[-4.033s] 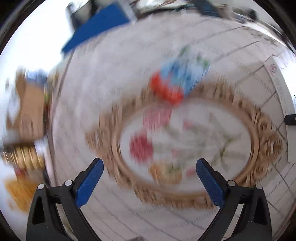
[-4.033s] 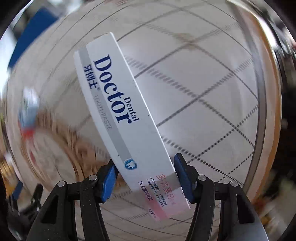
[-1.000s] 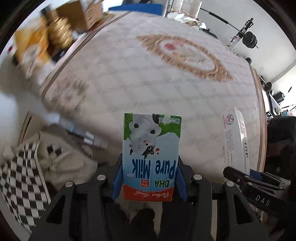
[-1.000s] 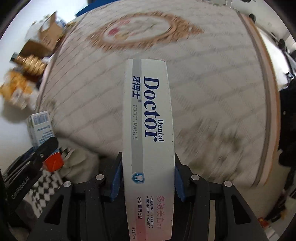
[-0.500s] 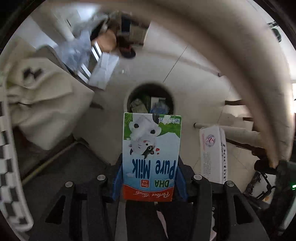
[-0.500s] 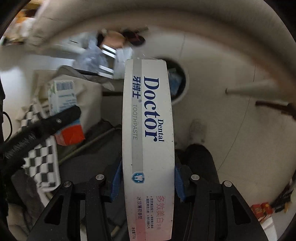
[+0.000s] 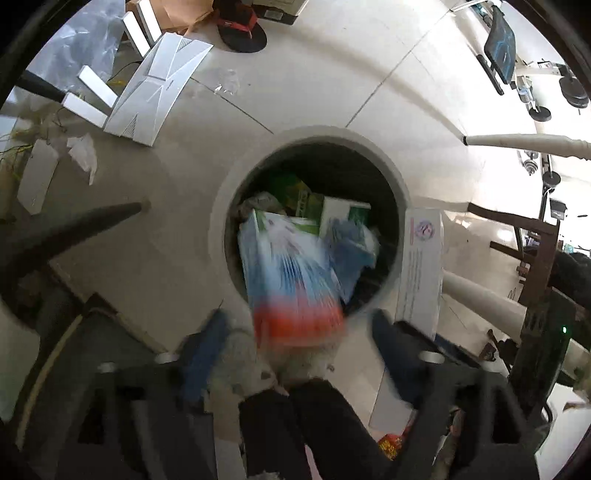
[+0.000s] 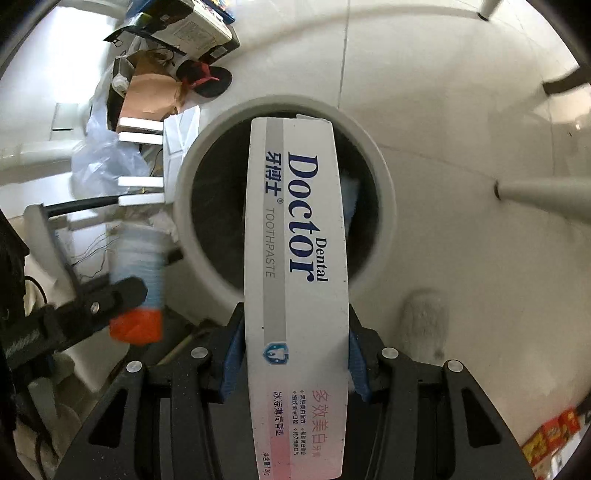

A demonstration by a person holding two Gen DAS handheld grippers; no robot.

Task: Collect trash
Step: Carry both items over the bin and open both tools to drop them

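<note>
The right gripper (image 8: 295, 354) clamps the lower part of the toothpaste box (image 8: 295, 236), a light, stiff carton whose far end hangs over the round bin (image 8: 380, 192). The left gripper (image 7: 295, 332) has just been opening, its 2 jaws wide apart, and the blurred milk carton (image 7: 291, 280) between them looks loose, dropping toward the bin mouth.

One bin, two cartons, two grippers.

One round bin (image 7: 218, 225), one milk carton (image 7: 291, 280), one toothpaste box (image 8: 297, 258), one left gripper (image 7: 295, 347), one right gripper (image 8: 295, 354), one sandal (image 7: 242, 27) at upper centre.
</note>
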